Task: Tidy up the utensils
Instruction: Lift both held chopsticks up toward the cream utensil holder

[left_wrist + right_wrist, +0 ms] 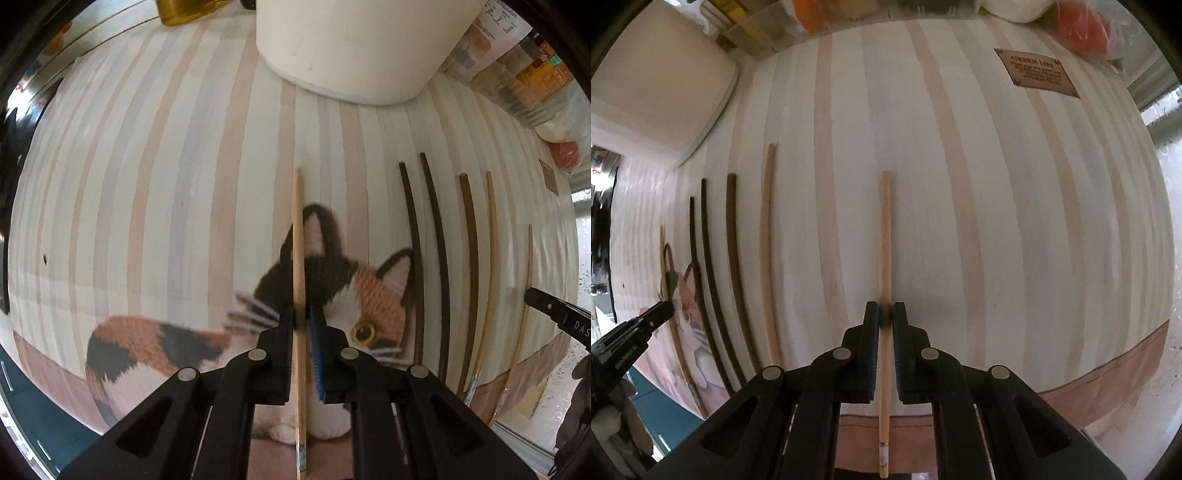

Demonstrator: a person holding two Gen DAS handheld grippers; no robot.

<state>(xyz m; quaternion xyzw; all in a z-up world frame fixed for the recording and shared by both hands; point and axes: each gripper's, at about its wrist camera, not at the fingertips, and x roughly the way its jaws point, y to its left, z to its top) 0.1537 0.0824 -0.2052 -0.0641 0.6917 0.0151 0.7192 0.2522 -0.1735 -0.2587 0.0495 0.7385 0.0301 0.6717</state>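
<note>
Both grippers — left gripper point(303, 317), right gripper point(885, 314) — clamped on chopsticks.

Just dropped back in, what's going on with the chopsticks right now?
Each hand-held gripper is shut on one light wooden chopstick: the left gripper holds one over the cat picture, the right gripper holds another over the striped mat. Three dark chopsticks and one more light chopstick lie between them.

We see open striped mat point(997, 221) to the right of the right tongs point(885, 319), clear up to a brown label point(1036, 72). Between the two tongs lie four loose chopsticks point(439, 266). Ahead of the left tongs point(303, 319), a white container point(354, 48) blocks the way.
</note>
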